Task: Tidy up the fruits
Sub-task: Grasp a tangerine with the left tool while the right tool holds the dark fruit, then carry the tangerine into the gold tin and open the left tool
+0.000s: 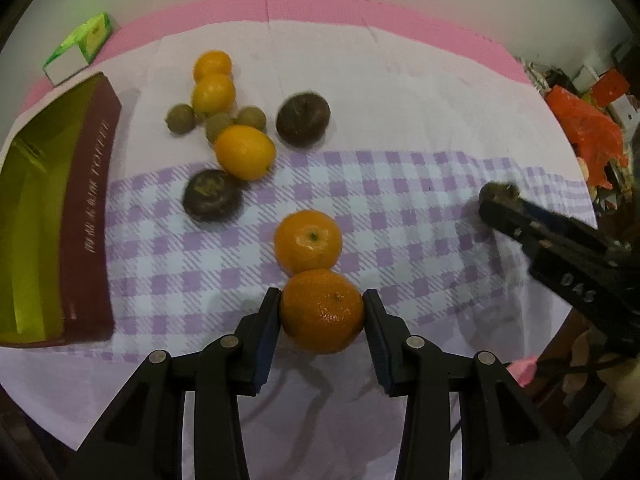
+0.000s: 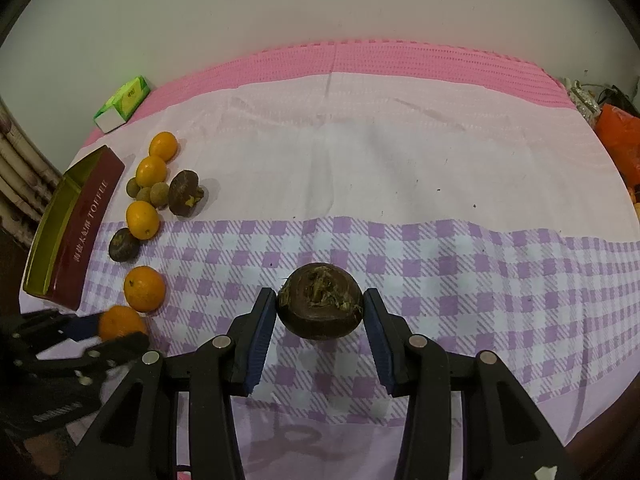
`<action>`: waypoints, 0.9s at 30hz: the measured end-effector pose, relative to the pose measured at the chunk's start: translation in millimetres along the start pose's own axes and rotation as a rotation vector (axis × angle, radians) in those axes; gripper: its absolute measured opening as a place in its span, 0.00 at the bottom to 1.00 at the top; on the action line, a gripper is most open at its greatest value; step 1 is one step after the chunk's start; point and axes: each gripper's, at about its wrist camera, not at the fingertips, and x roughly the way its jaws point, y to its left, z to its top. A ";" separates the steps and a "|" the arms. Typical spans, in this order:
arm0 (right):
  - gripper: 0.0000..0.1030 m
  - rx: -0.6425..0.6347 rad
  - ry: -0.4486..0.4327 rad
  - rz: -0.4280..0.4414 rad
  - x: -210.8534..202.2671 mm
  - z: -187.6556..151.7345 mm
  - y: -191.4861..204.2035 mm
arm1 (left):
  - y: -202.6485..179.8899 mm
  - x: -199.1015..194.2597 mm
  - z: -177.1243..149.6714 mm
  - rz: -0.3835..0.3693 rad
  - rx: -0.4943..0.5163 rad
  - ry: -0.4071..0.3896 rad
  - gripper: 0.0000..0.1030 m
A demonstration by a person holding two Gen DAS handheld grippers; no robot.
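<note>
Both hand-held grippers are clamped on fruit above the cloth. Left gripper (image 1: 322, 306) has its two pads pressed against the sides of a mandarin (image 1: 322, 310) at the near middle of the purple-checked cloth (image 1: 400, 208). No earlier picture is given, so only the grip itself can be told. Right gripper (image 2: 320, 306) squeezes a dark brown round fruit (image 2: 320, 306), its torn top facing up, over the checked band further right.

Just beyond the held mandarin, touching it, sits a second mandarin (image 1: 308, 240). Farther left lies another dark brown fruit (image 1: 212, 196) against a yellow-orange citrus (image 1: 245, 152). Behind that are three small greenish-brown fruits (image 1: 218, 124), two more orange citrus (image 1: 213, 94) in a row toward the far side, and a third dark fruit (image 1: 303, 120) to their right.

At the left edge stands an open maroon box (image 1: 88, 208) with a gold inside. Far left, on the pink mat (image 1: 360, 4), lies a green and white carton (image 1: 80, 46).
</note>
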 end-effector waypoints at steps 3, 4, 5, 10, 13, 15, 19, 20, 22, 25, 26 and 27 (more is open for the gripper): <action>0.40 -0.002 0.004 -0.006 2.2 -1.3 0.7 | 8.2 -16.6 5.2 -0.003 -0.001 -0.039 0.41; 0.40 -0.002 0.005 -0.007 2.8 -1.5 0.5 | 11.5 -23.4 7.6 0.000 0.001 -0.057 0.41; 0.40 -0.002 0.005 -0.009 3.2 -1.7 0.2 | 15.8 -29.5 9.6 0.008 0.002 -0.075 0.41; 0.40 0.002 0.001 -0.015 3.6 -1.9 -0.1 | 57.7 -57.2 25.7 0.085 -0.034 -0.154 0.41; 0.40 0.001 0.000 -0.016 3.5 -1.8 -0.1 | 87.9 -65.6 32.9 0.138 -0.073 -0.176 0.41; 0.40 0.000 0.000 -0.015 3.7 -1.8 -0.1 | 109.5 -68.4 35.2 0.177 -0.097 -0.184 0.41; 0.40 -0.005 -0.007 -0.015 4.0 -1.9 0.8 | 153.3 -68.7 36.2 0.245 -0.146 -0.182 0.41; 0.40 -0.006 -0.009 -0.015 3.9 -2.0 1.1 | 161.6 -66.9 35.3 0.261 -0.155 -0.179 0.41; 0.40 -0.008 -0.014 -0.018 3.8 -2.0 1.3 | 180.2 -63.7 34.1 0.291 -0.176 -0.168 0.41; 0.40 -0.008 -0.019 -0.020 3.5 -2.1 2.1 | 201.4 -57.8 29.2 0.321 -0.190 -0.147 0.41; 0.40 -0.007 -0.020 -0.022 3.8 -1.8 1.7 | 206.6 -55.9 28.2 0.324 -0.193 -0.140 0.41; 0.40 -0.007 -0.021 -0.022 3.9 -1.7 1.8 | 211.1 -52.6 27.1 0.325 -0.195 -0.133 0.41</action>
